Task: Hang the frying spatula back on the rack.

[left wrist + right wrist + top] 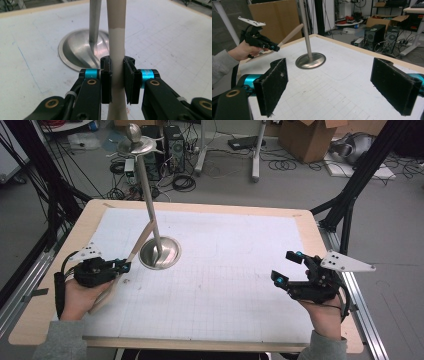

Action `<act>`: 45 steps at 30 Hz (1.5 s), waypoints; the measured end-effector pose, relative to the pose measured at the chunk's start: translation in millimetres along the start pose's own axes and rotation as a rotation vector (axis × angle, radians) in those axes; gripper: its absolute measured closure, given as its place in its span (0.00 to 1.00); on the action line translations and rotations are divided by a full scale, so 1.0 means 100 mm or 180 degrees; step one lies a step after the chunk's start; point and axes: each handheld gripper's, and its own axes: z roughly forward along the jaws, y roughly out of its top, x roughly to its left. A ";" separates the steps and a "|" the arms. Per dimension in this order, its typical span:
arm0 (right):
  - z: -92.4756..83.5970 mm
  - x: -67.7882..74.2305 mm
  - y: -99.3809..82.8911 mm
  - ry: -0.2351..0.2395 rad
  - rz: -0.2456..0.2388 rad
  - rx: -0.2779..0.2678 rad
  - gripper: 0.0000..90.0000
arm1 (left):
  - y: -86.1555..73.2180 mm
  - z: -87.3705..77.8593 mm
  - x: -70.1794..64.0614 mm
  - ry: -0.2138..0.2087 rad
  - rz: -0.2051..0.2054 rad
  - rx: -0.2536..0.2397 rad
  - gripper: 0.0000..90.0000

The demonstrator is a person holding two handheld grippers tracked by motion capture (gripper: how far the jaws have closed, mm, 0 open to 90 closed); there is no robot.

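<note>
The long beige spatula (131, 257) sits clamped between the pads of the left gripper (125, 266), slanting up from the near left of the table toward the metal stand (159, 251). Its lower end is partly hidden behind the left hand (80, 295) in the high view, and whether that end touches the table (310, 227) I cannot tell. In the left gripper view the handle (117, 50) runs straight up between the two black pads (106, 82), which press on it from both sides; its top and bottom are cut off by the picture's edges, and its colour changes from pale cream below to a browner tone above. The upper tip lies close against the stand's upright pole (147, 195); whether they touch is hard to make out.

The stand's round steel base (77, 51) rests on the white gridded sheet (225, 290), just beyond the left gripper. Its top carries a small disc with a rounded knob (134, 134).

The right gripper (289, 266) hovers over the near right of the table, well apart from the spatula, jaws spread wide with nothing between them (329, 85).

No writing or label is readable anywhere.
</note>
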 end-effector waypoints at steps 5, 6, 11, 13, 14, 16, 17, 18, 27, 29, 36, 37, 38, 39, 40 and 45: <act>0.00 0.00 0.00 -0.0006 0.0004 0.0006 0.15 | 0.02 -0.09 0.04 0.0043 -0.0031 -0.0057 0.86; 0.00 0.00 0.00 -0.0006 0.0004 0.0006 0.15 | 0.02 -0.11 0.04 0.0050 -0.0037 -0.0078 0.86; 0.01 0.00 0.00 -0.0005 -0.0013 0.0005 0.15 | 0.06 -0.20 0.07 0.0096 -0.0031 -0.0129 0.86; 0.01 0.00 0.00 0.0010 0.0000 0.0020 0.15 | 0.07 -0.24 0.09 0.0087 -0.0036 -0.0148 0.87; 0.01 0.01 0.00 0.0006 -0.0001 0.0024 0.15 | 0.08 -0.26 0.09 0.0104 -0.0039 -0.0162 0.87; 0.02 0.00 0.00 0.0011 -0.0008 0.0020 0.15 | 0.09 -0.30 0.10 0.0108 -0.0060 -0.0201 0.87; 0.02 0.00 0.00 0.0010 -0.0019 0.0029 0.15 | 0.09 -0.32 0.11 0.0106 -0.0051 -0.0211 0.87; 0.03 0.01 0.00 0.0009 -0.0009 0.0036 0.15 | 0.10 -0.33 0.11 0.0108 -0.0055 -0.0235 0.87; 0.03 0.01 0.00 0.0013 -0.0014 0.0033 0.15 | 0.16 -0.45 0.11 0.0058 -0.0036 -0.0317 0.87; 0.04 0.01 0.00 0.0018 -0.0015 0.0051 0.15 | 0.17 -0.46 0.11 0.0052 -0.0031 -0.0321 0.87; 0.04 0.01 0.00 0.0018 -0.0001 0.0066 0.15 | 0.22 -0.49 0.07 0.0025 0.0004 -0.0311 0.87; 0.04 0.01 0.00 0.0017 0.0000 0.0065 0.15 | 0.22 -0.50 0.06 0.0031 0.0008 -0.0311 0.87; 0.05 0.00 0.00 0.0012 -0.0016 0.0052 0.15 | 0.22 -0.50 0.06 0.0031 0.0008 -0.0310 0.87; 0.05 0.00 -0.01 0.0014 -0.0003 0.0066 0.15 | 0.23 -0.51 0.06 0.0031 0.0005 -0.0319 0.87; 0.05 0.00 -0.01 0.0016 -0.0012 0.0068 0.15 | 0.23 -0.52 0.06 0.0029 0.0005 -0.0322 0.87; 0.06 0.00 0.00 0.0032 -0.0011 0.0080 0.15 | 0.27 -0.59 0.06 0.0050 0.0021 -0.0377 0.87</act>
